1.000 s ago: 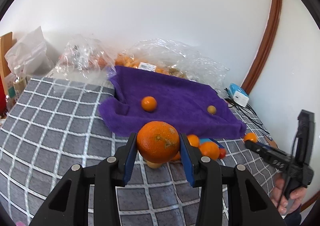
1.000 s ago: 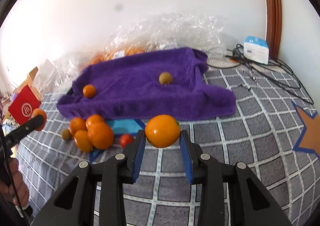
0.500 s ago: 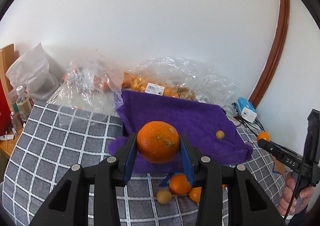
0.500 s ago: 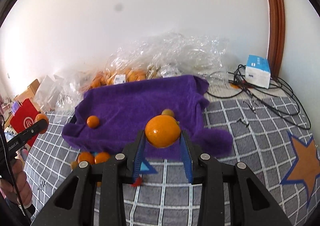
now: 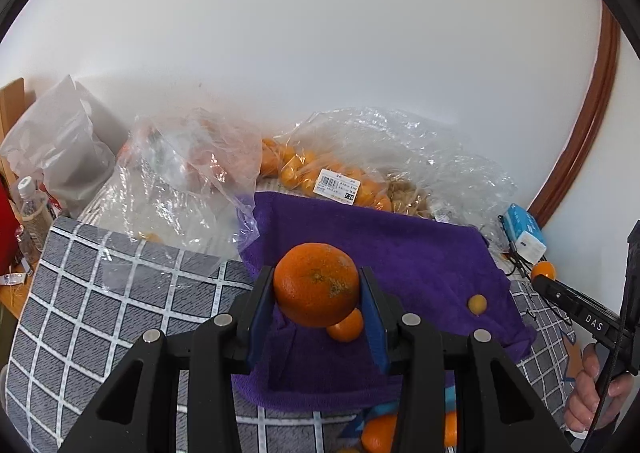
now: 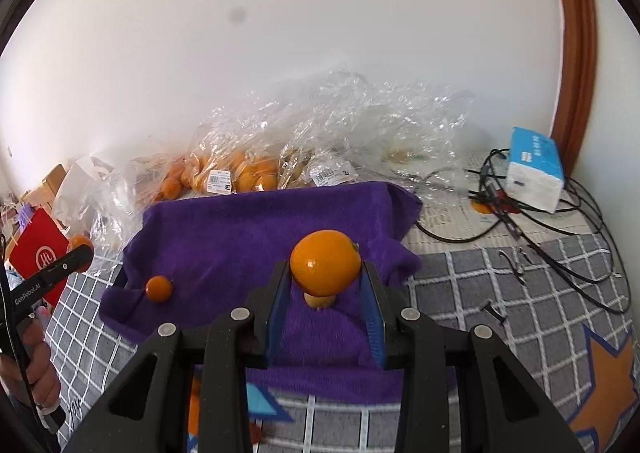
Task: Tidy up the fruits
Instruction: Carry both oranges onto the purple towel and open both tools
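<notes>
My left gripper [image 5: 316, 293] is shut on a large rough orange [image 5: 316, 284], held above the purple towel [image 5: 400, 249]. My right gripper [image 6: 325, 281] is shut on a smooth orange [image 6: 325, 267] above the same towel [image 6: 240, 237]. On the towel lie a small orange [image 6: 159, 288], also seen under my left load [image 5: 346, 327], and a small yellowish fruit [image 5: 477, 303], partly hidden below my right load [image 6: 319, 299]. More oranges [image 5: 380, 431] lie on the checked cloth in front of the towel.
Crinkled plastic bags of fruit [image 5: 320, 173] line the wall behind the towel. A blue-white box [image 6: 534, 169] and tangled cables [image 6: 560, 229] lie at the right. A red box [image 6: 36, 255] and bottles [image 5: 30, 209] stand at the left.
Both grippers have risen and moved forward over the towel, each still holding its orange. The loose oranges on the cloth have dropped to the bottom edge of view.
</notes>
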Action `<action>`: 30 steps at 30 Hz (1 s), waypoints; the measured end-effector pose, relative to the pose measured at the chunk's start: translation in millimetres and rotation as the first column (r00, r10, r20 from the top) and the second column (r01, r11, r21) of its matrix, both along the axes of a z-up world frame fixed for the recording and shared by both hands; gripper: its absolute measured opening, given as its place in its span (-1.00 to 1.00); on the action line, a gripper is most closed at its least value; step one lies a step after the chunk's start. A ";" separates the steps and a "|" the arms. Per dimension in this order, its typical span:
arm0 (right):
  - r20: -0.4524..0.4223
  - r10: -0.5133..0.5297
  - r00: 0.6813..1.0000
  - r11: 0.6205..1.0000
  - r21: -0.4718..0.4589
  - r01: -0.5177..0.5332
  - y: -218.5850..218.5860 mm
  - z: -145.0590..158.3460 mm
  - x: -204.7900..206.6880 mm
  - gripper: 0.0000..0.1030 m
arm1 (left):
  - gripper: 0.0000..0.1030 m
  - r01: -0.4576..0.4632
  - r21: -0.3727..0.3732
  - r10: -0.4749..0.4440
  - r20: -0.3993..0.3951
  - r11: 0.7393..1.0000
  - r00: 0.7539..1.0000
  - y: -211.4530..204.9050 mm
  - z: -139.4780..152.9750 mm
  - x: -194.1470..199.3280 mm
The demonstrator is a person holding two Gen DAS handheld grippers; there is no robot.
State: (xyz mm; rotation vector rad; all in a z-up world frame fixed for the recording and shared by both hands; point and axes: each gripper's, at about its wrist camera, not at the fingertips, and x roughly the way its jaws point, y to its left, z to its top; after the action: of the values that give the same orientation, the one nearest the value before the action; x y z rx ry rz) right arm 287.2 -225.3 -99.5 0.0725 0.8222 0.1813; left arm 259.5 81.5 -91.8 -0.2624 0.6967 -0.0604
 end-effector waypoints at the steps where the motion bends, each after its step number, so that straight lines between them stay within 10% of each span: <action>1: -0.010 -0.002 1.000 1.000 0.001 0.002 1.2 -3.8 6.2 -0.32 | -0.24 0.001 -0.001 -0.001 -0.010 1.000 1.000 -0.5 -2.7 5.9; 23: -0.226 -0.032 0.974 0.999 0.012 0.036 7.3 -76.4 76.3 -0.31 | -0.23 0.039 0.046 -0.027 -0.231 0.998 0.973 -25.1 -49.2 67.8; 30: -0.197 -0.015 0.980 1.000 -0.016 0.013 7.9 -59.2 57.4 0.22 | -0.22 0.051 0.070 -0.033 -0.242 0.996 0.970 -30.1 -42.1 64.3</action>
State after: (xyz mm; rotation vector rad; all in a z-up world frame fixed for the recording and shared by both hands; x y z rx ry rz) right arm 344.7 -217.4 -158.7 0.0834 1.0209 0.1564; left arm 323.8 51.4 -133.9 -0.1832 0.9438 -0.0429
